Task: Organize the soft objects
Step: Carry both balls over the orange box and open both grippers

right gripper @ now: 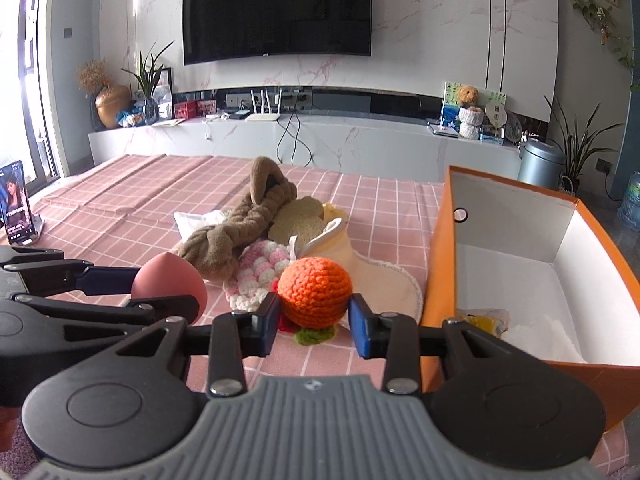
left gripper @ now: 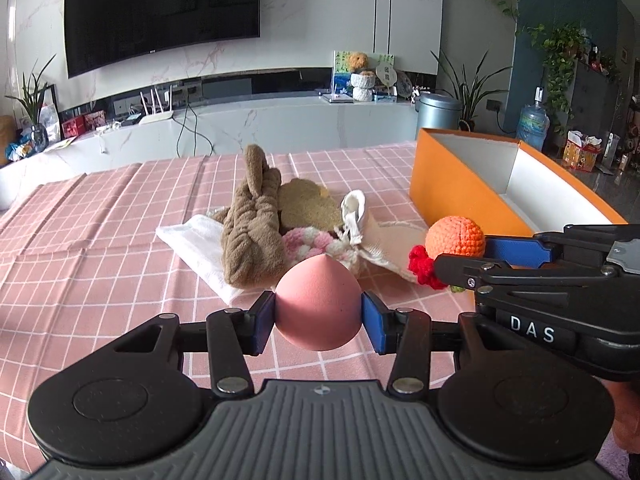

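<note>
— Both grippers are loaded. Left gripper [left gripper: 319, 317] is pinching the pink teardrop-shaped foam sponge [left gripper: 318, 305] across its belly, blue pads squarely on either flank, tip pointing up and away. Right gripper [right gripper: 314, 312] is pinching the orange crocheted yarn ball [right gripper: 315, 293] the same way, and red and green crochet trim hangs under the ball.

— Where are they meant to go?

— Biggest thing first: the pink checked tablecloth [left gripper: 100, 240] covers the whole table, and at its right stands the open orange cardboard box with white inside [right gripper: 520, 264]. I'd judge that's the destination. Something yellow and something white already lie in its near corner, though I can't tell what they are.

— And what's left outside?

— A pile in the middle of the cloth: a brown knotted plush headband [left gripper: 252, 236], a folded white cloth [left gripper: 192, 240] partly under it, a cream fabric drawstring pouch [right gripper: 372, 276], round tan loofah pads [left gripper: 304, 204], and a pink-and-white chunky knitted piece [right gripper: 260, 276] at the front.

— Why grip across the middle?

— Squashy round things slip out of an end pinch; across the widest part the pads bed in. The ball sits just beside the box wall, the sponge further left, so it should drop first.
</note>
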Tool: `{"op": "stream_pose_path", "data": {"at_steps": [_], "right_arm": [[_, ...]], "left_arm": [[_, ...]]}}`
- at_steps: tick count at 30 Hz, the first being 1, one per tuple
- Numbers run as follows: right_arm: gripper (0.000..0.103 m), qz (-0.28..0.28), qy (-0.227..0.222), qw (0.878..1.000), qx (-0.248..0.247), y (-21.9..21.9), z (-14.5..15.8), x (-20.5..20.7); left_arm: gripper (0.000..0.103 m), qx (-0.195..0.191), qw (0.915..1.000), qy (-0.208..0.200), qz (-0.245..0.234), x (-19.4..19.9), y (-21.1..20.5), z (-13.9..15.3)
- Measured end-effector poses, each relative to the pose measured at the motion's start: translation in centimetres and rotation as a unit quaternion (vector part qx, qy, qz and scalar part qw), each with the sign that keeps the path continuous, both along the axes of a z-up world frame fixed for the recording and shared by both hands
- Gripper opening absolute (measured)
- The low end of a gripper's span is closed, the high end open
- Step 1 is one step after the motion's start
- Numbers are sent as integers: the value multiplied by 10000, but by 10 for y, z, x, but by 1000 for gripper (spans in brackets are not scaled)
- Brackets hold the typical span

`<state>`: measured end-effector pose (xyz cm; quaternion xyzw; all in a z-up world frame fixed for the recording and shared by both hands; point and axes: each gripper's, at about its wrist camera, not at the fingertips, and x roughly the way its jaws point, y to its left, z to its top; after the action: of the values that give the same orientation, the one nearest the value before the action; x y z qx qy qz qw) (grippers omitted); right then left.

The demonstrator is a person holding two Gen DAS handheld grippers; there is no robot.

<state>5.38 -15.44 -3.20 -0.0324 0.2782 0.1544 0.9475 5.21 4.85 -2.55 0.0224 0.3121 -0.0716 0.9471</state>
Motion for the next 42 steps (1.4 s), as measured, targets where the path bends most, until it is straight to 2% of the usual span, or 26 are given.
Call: {"op": "stream_pose_path", "data": {"at_steps": [12, 20, 23, 30, 35, 39, 42], "right_arm": [[37, -288, -490, 9983, 134, -40, 34, -16], [37, -596, -576, 9965, -65, -91, 57, 6], [37, -674, -413, 9964, -291, -111, 56, 22], [37, -706, 156, 9914, -1087, -152, 36, 63], [37, -630, 614, 9870, -1345, -171, 22, 93], [37, -573, 1014, 9837, -1369, -179, 12, 118], [37, -561, 1145, 9802, -1513, -177, 5, 129]], "left_arm": [[51, 18, 9990, -363, -259, 6, -27, 28], [51, -278, 9933, -580, -958, 37, -70, 59], [51, -371, 9899, -503, -1269, 54, -93, 60], [51, -59, 9790, -202, -2027, 94, -151, 46], [51, 571, 9669, -80, -2486, 116, -183, 32], [52, 626, 9614, 338, -2658, 134, -190, 13], [52, 925, 9587, 401, -2658, 140, -196, 3]]}}
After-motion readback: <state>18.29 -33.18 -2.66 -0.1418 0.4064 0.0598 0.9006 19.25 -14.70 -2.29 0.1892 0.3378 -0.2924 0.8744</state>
